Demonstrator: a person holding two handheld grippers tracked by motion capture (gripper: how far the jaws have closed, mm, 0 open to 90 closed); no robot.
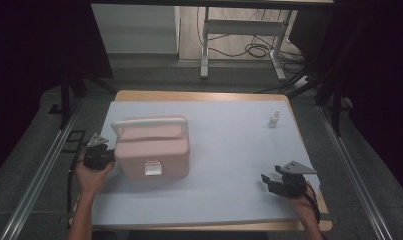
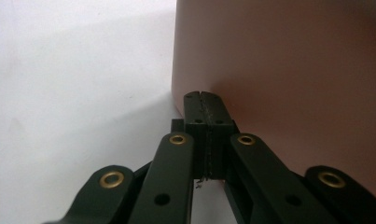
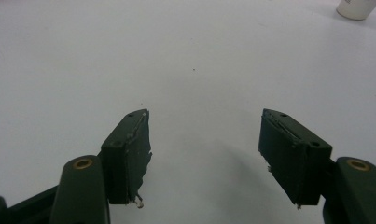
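- On the left half of the table point(image 1: 229, 210), a pink box point(image 1: 154, 150) with a white handle sits on the pale mat.
- Left gripper point(image 2: 203, 100): jaws together, nothing between them, tips pressed to the box's side wall near a corner.
- Right gripper point(image 3: 204, 135): jaws apart and empty, well away near the mat's right edge, with a small white bottle point(image 1: 274, 119) beyond it.
- Risk, as I judge it: a push so close to the corner could spin the box rather than slide it.
- A sticking base could tip the box instead.
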